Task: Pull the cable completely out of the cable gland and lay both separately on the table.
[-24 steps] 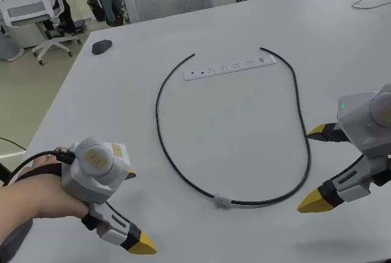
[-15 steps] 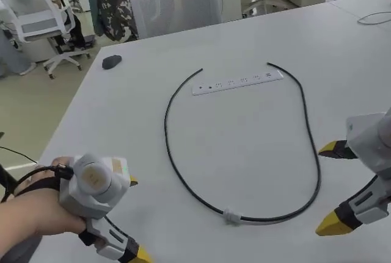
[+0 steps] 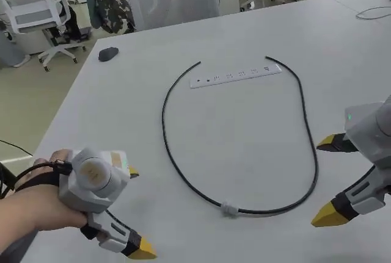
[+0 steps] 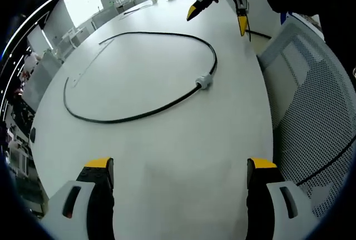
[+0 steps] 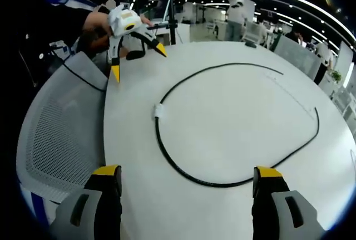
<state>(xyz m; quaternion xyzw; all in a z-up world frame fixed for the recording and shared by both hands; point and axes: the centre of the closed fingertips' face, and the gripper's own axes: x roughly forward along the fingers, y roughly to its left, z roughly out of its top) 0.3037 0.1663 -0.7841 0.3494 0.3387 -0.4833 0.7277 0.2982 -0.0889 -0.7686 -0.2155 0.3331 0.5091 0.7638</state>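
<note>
Nothing has moved: left gripper and right gripper, spread, flank cable and gland; power strip beyond.

The black cable is contrasting with the white tabletop; its cable gland is showing pale grey (left hand-held gripper: yellow-tipped).

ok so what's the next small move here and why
Probably move the left gripper in to close on the gland, threaded on the cable at the near end of its loop. Both grippers are open and hold nothing, one on each side of it; the right gripper could then take the cable.
</note>
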